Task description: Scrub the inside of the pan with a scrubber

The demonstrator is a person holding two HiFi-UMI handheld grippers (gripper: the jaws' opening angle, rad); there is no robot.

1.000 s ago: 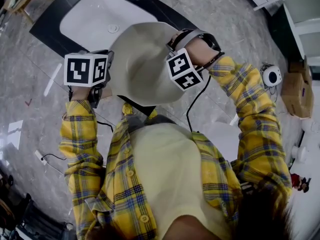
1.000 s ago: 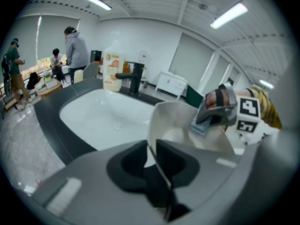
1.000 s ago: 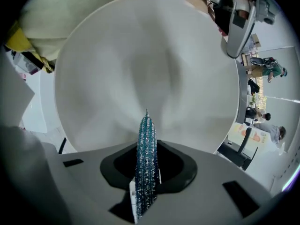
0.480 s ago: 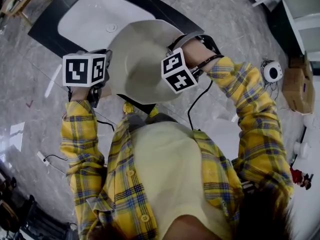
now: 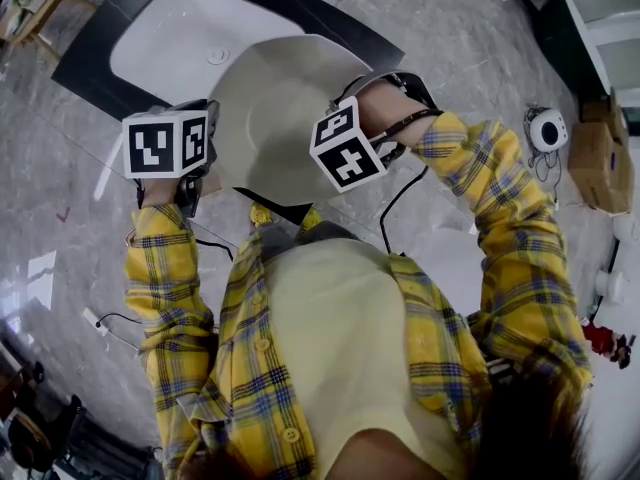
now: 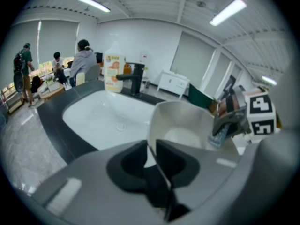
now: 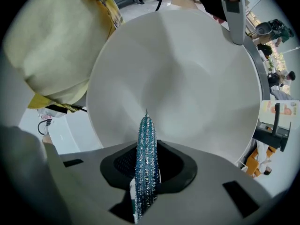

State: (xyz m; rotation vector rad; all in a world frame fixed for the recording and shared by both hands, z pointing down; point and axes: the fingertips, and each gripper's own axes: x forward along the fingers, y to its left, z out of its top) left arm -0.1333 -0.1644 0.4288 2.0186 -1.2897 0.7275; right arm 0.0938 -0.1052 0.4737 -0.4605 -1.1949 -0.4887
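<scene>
pan (image 5: 275, 118) inside: smooth cream coating, satin, little glare. scrubber (image 7: 146, 158): rough blue mesh, metallic glitter. sink (image 5: 170, 43) at pan's 11 o'clock: glossy white, ceramic look. counter (image 5: 85, 68) round it: dark, matt. floor (image 5: 60, 178): polished grey stone-look tile. shirt (image 5: 250, 368): soft yellow plaid cloth. box (image 5: 598, 163) at 3 o'clock: plain brown cardboard.

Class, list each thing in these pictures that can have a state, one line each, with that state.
Left gripper, shut on the rim of the pan.
Right gripper, shut on the scrubber.
Pan, held up by its rim, inside looks bare.
Scrubber, pinched edge-on, over the pan's inside.
Sink, no water visible.
</scene>
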